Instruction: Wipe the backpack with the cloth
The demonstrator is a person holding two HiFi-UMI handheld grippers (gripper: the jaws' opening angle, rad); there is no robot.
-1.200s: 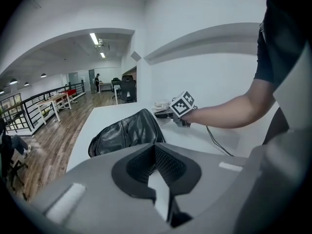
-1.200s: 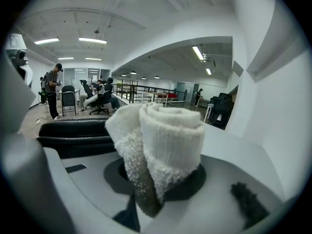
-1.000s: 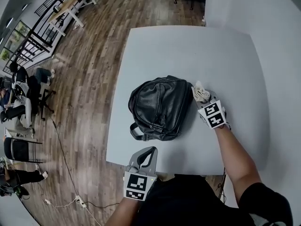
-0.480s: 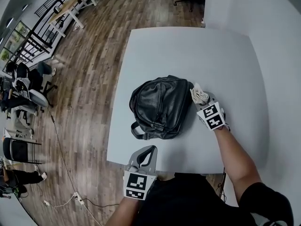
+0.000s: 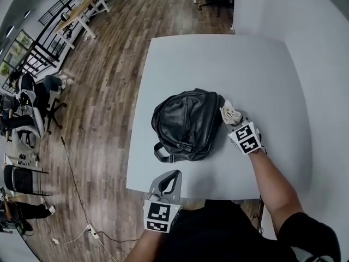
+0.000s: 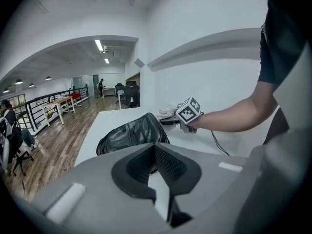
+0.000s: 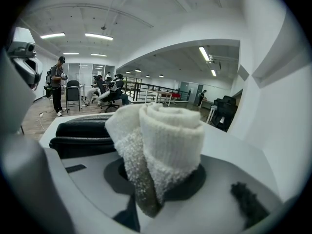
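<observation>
A black leather backpack [image 5: 186,125] lies on the white table [image 5: 218,64], a little left of centre. My right gripper [image 5: 235,120] is shut on a folded white cloth [image 5: 231,111] just off the bag's right side. The right gripper view shows the cloth [image 7: 158,145] bunched between the jaws, with the backpack [image 7: 83,133] low at the left. My left gripper [image 5: 168,182] hangs at the table's near edge, shut and holding nothing. From the left gripper view the backpack [image 6: 131,133] sits beyond the jaws, the right gripper's marker cube [image 6: 189,111] behind it.
A white wall [image 5: 322,64] runs along the table's right side. Wooden floor [image 5: 103,91] lies to the left, with desks [image 5: 79,7] and seated people [image 5: 24,105] farther off. A cable [image 6: 220,147] trails on the table by the right arm.
The right gripper with the cloth has edged slightly toward the bag's right side. The head view has shifted a little. The left gripper has stayed put.
</observation>
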